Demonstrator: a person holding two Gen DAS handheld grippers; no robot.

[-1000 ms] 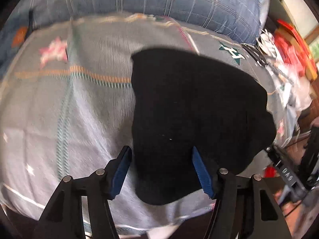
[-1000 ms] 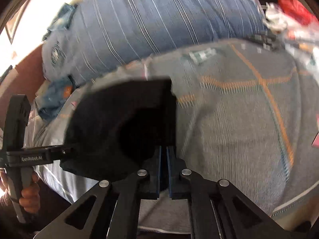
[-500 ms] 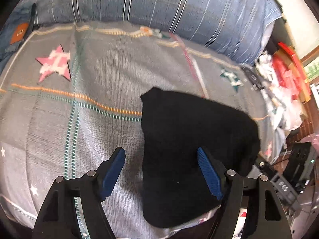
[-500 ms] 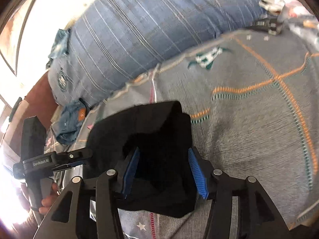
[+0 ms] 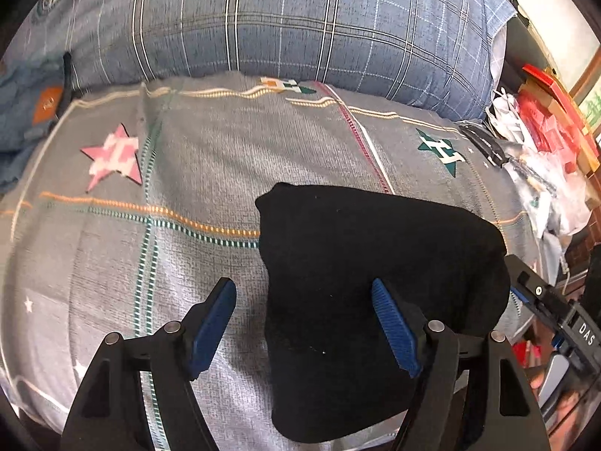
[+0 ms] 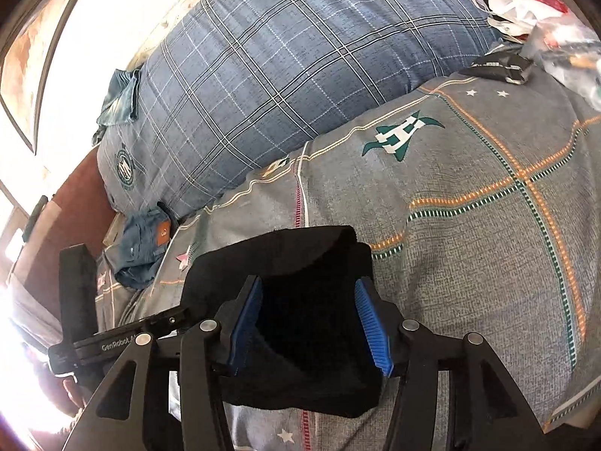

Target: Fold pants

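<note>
Lying folded on bedspread point(image 5: 210, 158), black pants point(image 5: 360, 285) (no containers)

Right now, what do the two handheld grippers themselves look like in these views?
Both match: the left gripper and right gripper have black angular link arms with silver rivets, and fingers faced with ribbed blue pads. Seen from the right wrist, the left unit's black body carries white "GenRobot" lettering. From the left wrist, the right unit's body shows white "DAS". No cables visible.

black pants point(image 5: 375, 282) near edge hidden behind gripper frames, denim garment point(image 5: 26, 112) cut off at left edge
</note>
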